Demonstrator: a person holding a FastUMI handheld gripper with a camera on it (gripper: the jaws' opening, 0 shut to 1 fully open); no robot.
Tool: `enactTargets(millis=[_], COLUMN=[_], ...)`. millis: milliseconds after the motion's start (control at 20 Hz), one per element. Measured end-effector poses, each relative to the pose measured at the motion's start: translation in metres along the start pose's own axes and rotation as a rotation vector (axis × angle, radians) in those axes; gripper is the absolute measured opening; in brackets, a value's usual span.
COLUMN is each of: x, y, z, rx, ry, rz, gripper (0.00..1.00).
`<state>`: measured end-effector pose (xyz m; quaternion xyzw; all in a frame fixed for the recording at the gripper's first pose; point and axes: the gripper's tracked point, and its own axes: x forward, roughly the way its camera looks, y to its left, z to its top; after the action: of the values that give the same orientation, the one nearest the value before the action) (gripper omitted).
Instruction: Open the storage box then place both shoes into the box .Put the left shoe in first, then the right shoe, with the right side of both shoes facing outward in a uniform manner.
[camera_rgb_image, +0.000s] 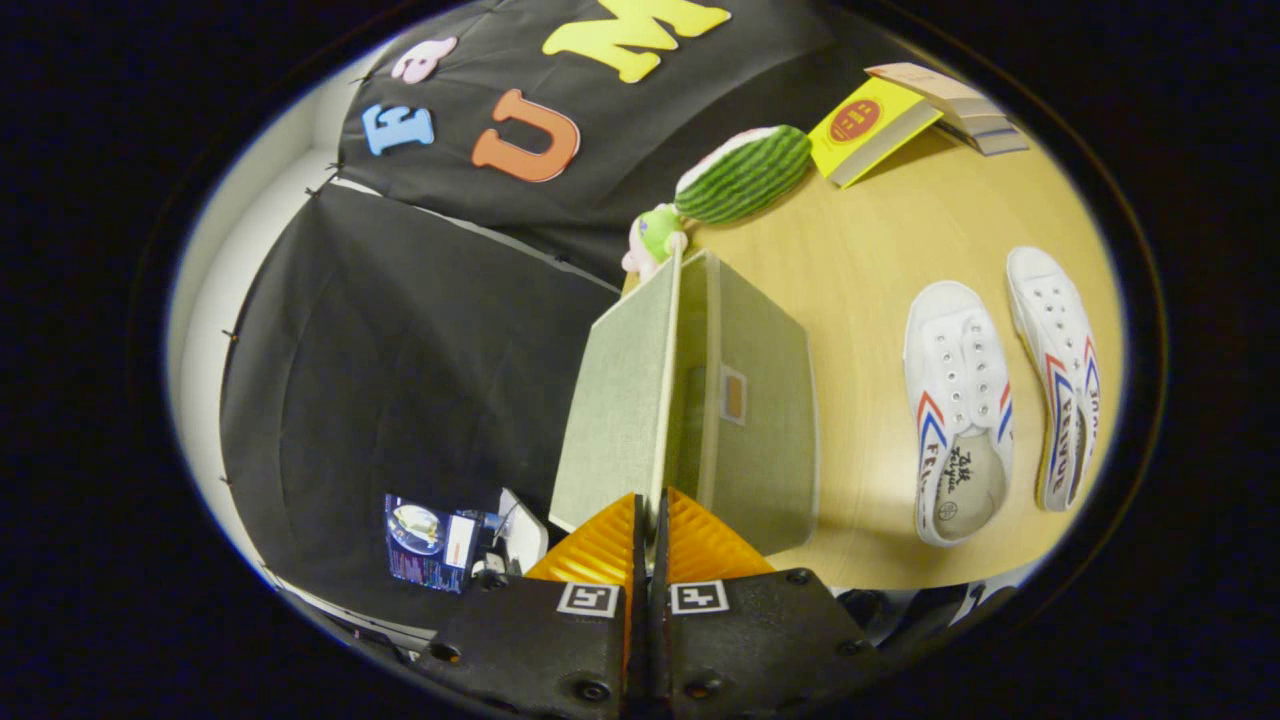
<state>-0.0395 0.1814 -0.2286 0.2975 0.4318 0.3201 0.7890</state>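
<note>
Opening stage of the task. The tongs (650, 520) are closed together on the thin edge of the lid (620, 400) of the storage box (760, 420), both fingers pressing on it; the view is rolled sideways, and the lid stands swung away from the box body, so the box appears partly open. Both shoes (958, 410) (1062, 375) lie side by side on the worktop (900, 230), just apart from the box and from each other, neither yet placed. Remaining, by judgement: finish opening, then load the left shoe, then the right. Beyond the box lie a watermelon plush (745, 172) and books (900, 115).
</note>
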Motion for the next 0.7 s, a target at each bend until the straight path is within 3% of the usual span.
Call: enactTargets(millis=[400,700], x=[0.000,0.040], y=[0.113,0.190], z=[0.015,-0.001], rx=[-0.240,-0.422], ry=[-0.014,0.008], rz=[0.095,0.150], gripper=[0.05,0.06])
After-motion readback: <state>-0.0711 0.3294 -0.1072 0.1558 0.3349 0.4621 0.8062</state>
